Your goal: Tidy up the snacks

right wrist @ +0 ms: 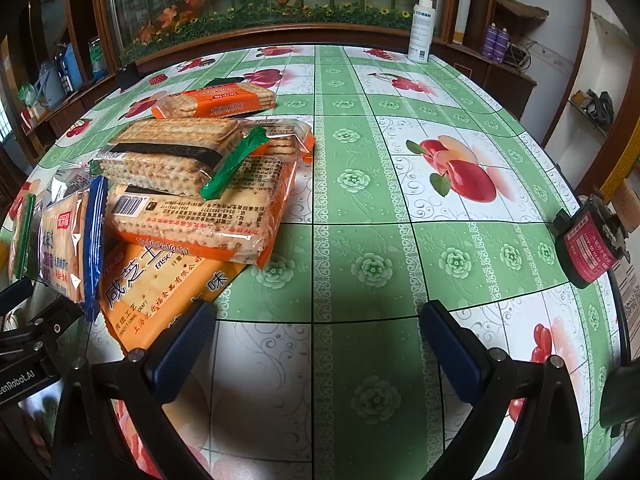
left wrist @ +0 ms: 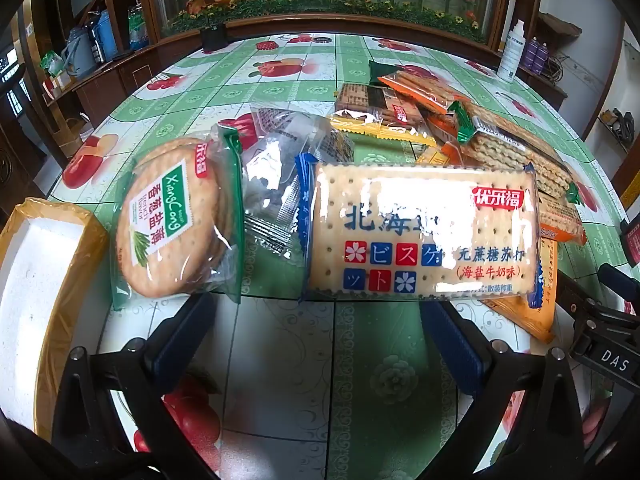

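Snack packs lie in a heap on the green fruit-print tablecloth (left wrist: 280, 88). Just ahead of my open left gripper (left wrist: 318, 312) lies a blue-edged soda cracker pack (left wrist: 420, 232). Left of it sits a green-edged pack of round crackers (left wrist: 176, 220), with a clear wrapped pack (left wrist: 280, 168) behind. My right gripper (right wrist: 318, 320) is open over bare cloth, nothing between its fingers. To its left lie an orange biscuit pack (right wrist: 156, 296), an orange-edged cracker pack (right wrist: 200, 212), a green-edged cracker pack (right wrist: 176, 152) on top and another orange pack (right wrist: 220, 102) farther back.
A white foam box with tan tape (left wrist: 36, 276) stands at the table's left edge. A white spray bottle (right wrist: 420, 28) stands at the far edge. A red-labelled black device (right wrist: 590, 240) sits at the right edge. Wooden cabinets and a flower-painted panel ring the table.
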`<state>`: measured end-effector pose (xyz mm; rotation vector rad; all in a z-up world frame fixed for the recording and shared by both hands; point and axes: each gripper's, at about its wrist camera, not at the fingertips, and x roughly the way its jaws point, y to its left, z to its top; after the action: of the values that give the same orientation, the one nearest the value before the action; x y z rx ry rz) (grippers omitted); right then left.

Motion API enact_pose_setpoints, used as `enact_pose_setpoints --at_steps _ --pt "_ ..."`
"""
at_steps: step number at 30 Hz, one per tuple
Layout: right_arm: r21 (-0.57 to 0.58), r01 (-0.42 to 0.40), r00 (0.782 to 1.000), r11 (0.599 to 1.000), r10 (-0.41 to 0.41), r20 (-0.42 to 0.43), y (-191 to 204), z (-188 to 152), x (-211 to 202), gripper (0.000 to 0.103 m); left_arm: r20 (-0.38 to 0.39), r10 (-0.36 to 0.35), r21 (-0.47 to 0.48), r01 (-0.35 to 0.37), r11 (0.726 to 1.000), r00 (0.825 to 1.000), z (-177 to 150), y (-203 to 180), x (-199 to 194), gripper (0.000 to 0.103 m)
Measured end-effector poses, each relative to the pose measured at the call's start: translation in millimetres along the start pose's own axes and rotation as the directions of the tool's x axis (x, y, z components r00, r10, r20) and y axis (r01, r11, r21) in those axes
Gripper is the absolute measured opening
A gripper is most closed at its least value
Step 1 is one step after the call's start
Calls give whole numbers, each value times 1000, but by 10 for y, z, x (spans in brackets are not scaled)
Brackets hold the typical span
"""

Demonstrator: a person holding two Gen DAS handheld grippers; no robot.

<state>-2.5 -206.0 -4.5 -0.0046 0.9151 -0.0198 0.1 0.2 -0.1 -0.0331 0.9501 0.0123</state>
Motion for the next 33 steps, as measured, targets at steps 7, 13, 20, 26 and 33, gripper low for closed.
enact_pose_setpoints --at_steps 7,13,20,26,33 --pt "2 -3 1000 1000 3 1 -2 -2 -6 103 -1 -5 13 5 1000 1000 13 -19 7 103" --pt "-6 5 999 1000 -5 34 -4 -7 -112 102 -8 -13 2 13 1000 1000 10 -84 -71 103" --pt "-23 3 996 1000 -1 87 22 39 -314 103 77 5 16 -6 1000 997 -53 -47 -337 103" --pt "-31 -17 993 999 21 119 76 57 -444 103 170 24 9 -26 1000 985 -56 23 -620 103" --pt "-55 -47 989 997 54 137 219 39 -519 103 194 78 24 -84 996 978 -68 60 -727 103"
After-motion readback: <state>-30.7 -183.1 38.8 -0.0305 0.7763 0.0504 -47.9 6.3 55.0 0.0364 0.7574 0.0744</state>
